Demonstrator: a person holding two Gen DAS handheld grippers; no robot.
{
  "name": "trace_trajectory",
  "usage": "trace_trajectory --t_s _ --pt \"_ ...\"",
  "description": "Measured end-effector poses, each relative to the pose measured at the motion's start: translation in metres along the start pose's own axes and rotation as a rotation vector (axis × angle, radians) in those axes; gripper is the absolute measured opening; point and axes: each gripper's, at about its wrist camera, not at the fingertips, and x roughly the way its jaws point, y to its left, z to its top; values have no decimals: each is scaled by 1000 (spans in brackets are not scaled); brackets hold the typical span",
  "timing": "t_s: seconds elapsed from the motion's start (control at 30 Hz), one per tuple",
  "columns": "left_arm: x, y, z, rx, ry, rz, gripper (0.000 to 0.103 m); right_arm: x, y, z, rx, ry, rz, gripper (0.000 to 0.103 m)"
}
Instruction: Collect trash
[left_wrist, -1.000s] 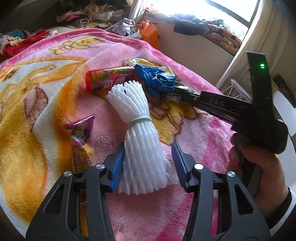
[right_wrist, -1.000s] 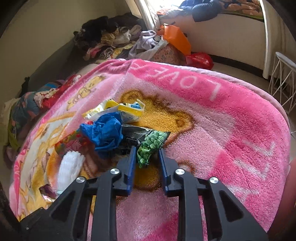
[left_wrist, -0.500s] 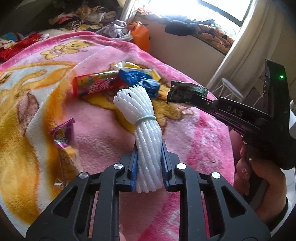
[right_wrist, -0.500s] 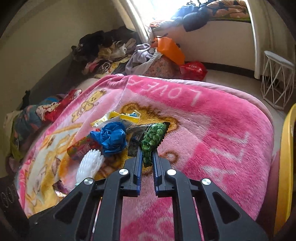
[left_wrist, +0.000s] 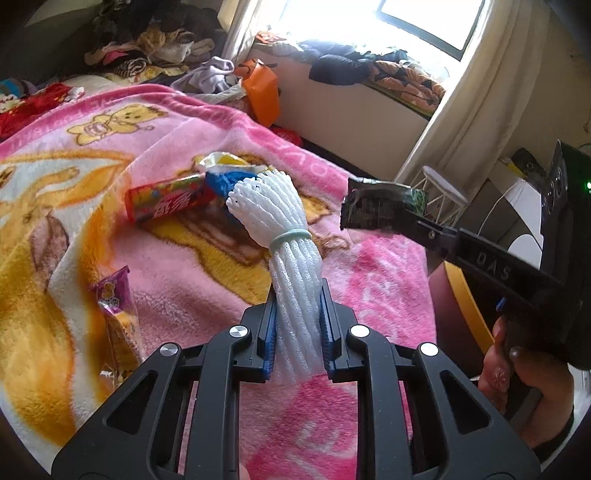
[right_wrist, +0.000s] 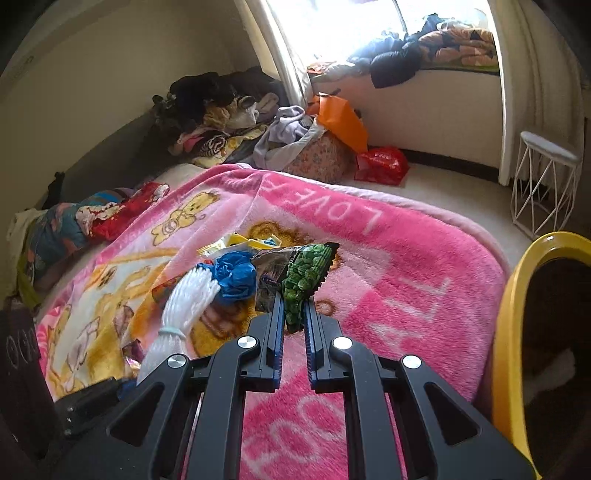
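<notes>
My left tool (left_wrist: 297, 325) is clenched on the white foam net bundle (left_wrist: 286, 254), lifted off the pink blanket (left_wrist: 369, 266) on the bed. My right tool (right_wrist: 293, 325) is clamped on the green pea snack packet (right_wrist: 306, 275), held above the blanket near the bed's foot edge. A yellow-rimmed bin (right_wrist: 517, 314) stands just beside that edge; I cannot make out what lies inside. A red candy tube (left_wrist: 170, 197), a blue crumpled bag (right_wrist: 236, 275) and a purple wrapper (left_wrist: 110, 291) lie mid-bed.
</notes>
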Motion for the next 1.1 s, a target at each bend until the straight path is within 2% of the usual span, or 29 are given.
trace_trajectory --t_s 1.1 --pt "-21 -57 6 97 -54 -79 14 -67 -48 -5 56 -67 -94 10"
